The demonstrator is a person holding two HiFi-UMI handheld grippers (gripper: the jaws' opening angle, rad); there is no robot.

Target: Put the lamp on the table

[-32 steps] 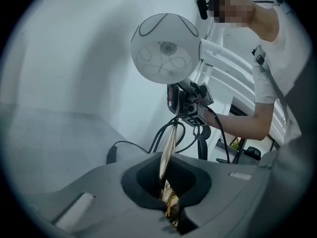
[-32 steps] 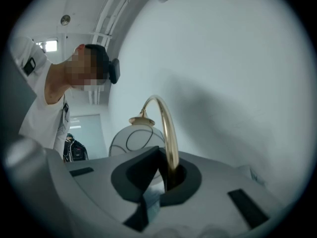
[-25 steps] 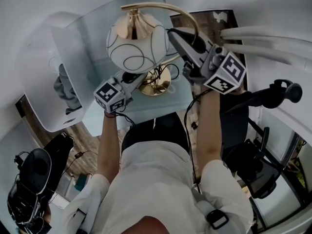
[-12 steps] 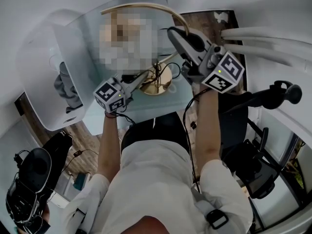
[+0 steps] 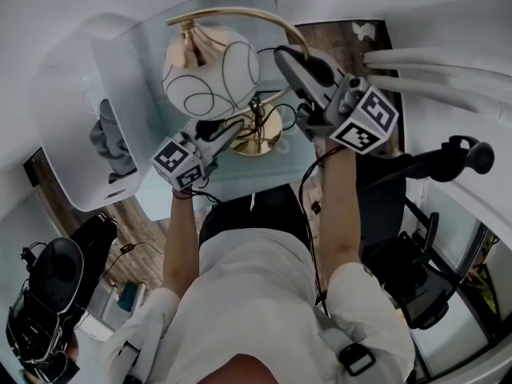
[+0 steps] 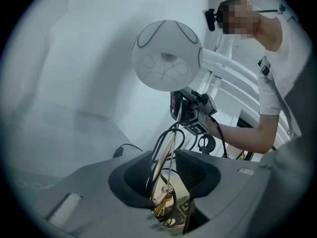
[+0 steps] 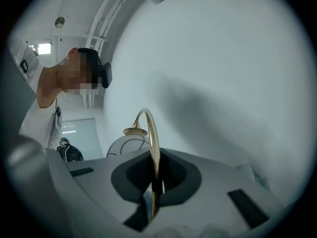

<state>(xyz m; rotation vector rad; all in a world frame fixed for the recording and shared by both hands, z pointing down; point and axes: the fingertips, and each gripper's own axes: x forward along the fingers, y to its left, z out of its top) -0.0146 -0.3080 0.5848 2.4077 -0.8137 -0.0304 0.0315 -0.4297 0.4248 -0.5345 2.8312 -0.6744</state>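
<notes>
1. Just below the middle of the head view, your left gripper (image 5: pixel 230 133) has just been opening its jaws. They now stand apart and released. The lamp's (image 5: pixel 212 82) thin stem (image 6: pixel 170 148) and a loop of black cord (image 6: pixel 156 152) run between them, and neither pad presses on either.
2. That release suggests you trust the lamp to stand by itself. The task looks nearly done, with one grip left to let go.
3. Just beyond those jaws, at the frame's centre, the round base (image 5: pixel 258 141) sits on the pale table (image 5: pixel 240 174). It is a flat disc of polished, brass-coloured metal, and it seems to lie flush on the smooth, glassy top.
4. Right of centre, your right gripper (image 5: pixel 282 54) is clenched on the upper, arched part of the stem. Its own view shows the slim gold tube pinched between the dark pads.
5. Upper left of centre, the shade (image 5: pixel 210 78) hangs from the far end of the arch. It is a white globe with thin dark looping lines, under a small gold cap. The shape looks top-heavy, so ease the right jaws off slowly.
</notes>
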